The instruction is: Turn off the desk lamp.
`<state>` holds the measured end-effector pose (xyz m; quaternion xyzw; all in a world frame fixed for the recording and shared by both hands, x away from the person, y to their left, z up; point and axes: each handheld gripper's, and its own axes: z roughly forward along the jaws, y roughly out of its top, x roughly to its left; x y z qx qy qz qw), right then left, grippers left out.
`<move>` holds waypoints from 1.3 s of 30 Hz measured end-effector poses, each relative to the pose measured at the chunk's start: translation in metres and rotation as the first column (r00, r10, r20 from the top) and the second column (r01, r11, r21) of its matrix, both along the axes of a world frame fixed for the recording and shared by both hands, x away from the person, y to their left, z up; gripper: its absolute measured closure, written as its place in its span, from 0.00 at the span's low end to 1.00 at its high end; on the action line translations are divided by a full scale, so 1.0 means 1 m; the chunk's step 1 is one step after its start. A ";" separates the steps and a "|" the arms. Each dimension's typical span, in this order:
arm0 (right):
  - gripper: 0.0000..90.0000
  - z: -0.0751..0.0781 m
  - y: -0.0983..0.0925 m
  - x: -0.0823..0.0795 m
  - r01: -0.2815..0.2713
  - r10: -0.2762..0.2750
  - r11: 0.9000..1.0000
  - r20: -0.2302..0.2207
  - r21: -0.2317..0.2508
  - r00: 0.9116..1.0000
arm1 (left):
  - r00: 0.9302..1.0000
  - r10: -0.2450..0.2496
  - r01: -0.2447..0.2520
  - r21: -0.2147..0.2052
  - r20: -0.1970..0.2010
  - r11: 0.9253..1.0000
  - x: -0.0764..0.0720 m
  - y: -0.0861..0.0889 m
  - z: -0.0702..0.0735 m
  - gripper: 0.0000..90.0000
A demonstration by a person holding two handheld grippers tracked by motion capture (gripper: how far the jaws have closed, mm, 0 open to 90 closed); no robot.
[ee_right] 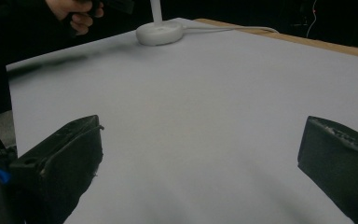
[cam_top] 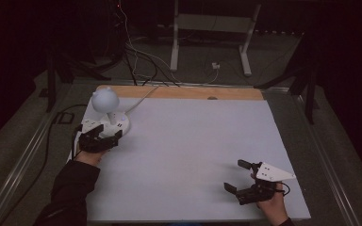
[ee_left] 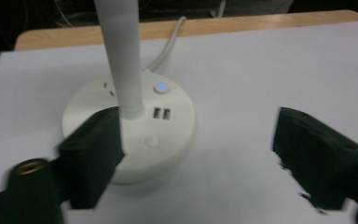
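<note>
A dark room is surrounding the scene, with a grey floor (cam_top: 23, 141), loose cables (cam_top: 136, 61) trailing across it and a white metal frame (cam_top: 207, 28) standing at the back. The tabletop (cam_top: 188, 155) is taking up the middle of the high view, wearing a pale grey sheet with a strip of bare wood (cam_top: 179, 92) showing along its far edge. A white lamp (cam_top: 107, 109) is sitting near the far left corner of the tabletop, its round base (ee_left: 135, 135) carrying sockets and a small glowing blue button (ee_left: 161, 87), its white stem (ee_left: 121, 56) rising to a round head, and its cord (ee_left: 168, 46) running off over the far edge. The left gripper (cam_top: 98, 137) is hanging just in front of the base with its jaws spread wide; in the left gripper view one jaw is overlapping the base's near side, though I cannot tell if it is touching. The right gripper (cam_top: 245, 178) is hovering near the right front corner, jaws likewise wide apart over bare sheet.
</note>
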<state>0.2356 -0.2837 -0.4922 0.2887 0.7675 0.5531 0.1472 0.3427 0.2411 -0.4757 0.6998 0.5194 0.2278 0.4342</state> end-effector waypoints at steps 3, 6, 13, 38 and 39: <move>0.00 0.000 0.000 0.000 0.001 -0.001 1.000 0.000 0.001 1.000 | 0.999 -0.033 0.033 -0.022 0.009 0.999 -0.007 -0.001 0.004 0.03; 0.00 0.000 0.000 0.000 -0.001 0.001 1.000 -0.001 0.006 1.000 | 0.996 -0.088 0.089 -0.048 0.034 0.995 -0.014 -0.001 0.006 0.01; 0.00 0.000 0.001 0.000 -0.002 0.002 1.000 -0.002 0.003 1.000 | 0.987 -0.161 0.162 -0.036 0.016 0.986 -0.032 -0.009 0.005 0.00; 0.00 0.000 0.001 0.000 0.000 0.000 1.000 -0.004 -0.002 1.000 | 0.919 -0.394 0.395 0.048 -0.026 0.917 -0.089 -0.040 -0.027 0.01; 0.00 0.000 0.001 0.000 0.000 0.000 1.000 -0.004 -0.001 1.000 | 0.916 -0.400 0.401 0.039 -0.029 0.915 -0.090 -0.039 -0.028 0.01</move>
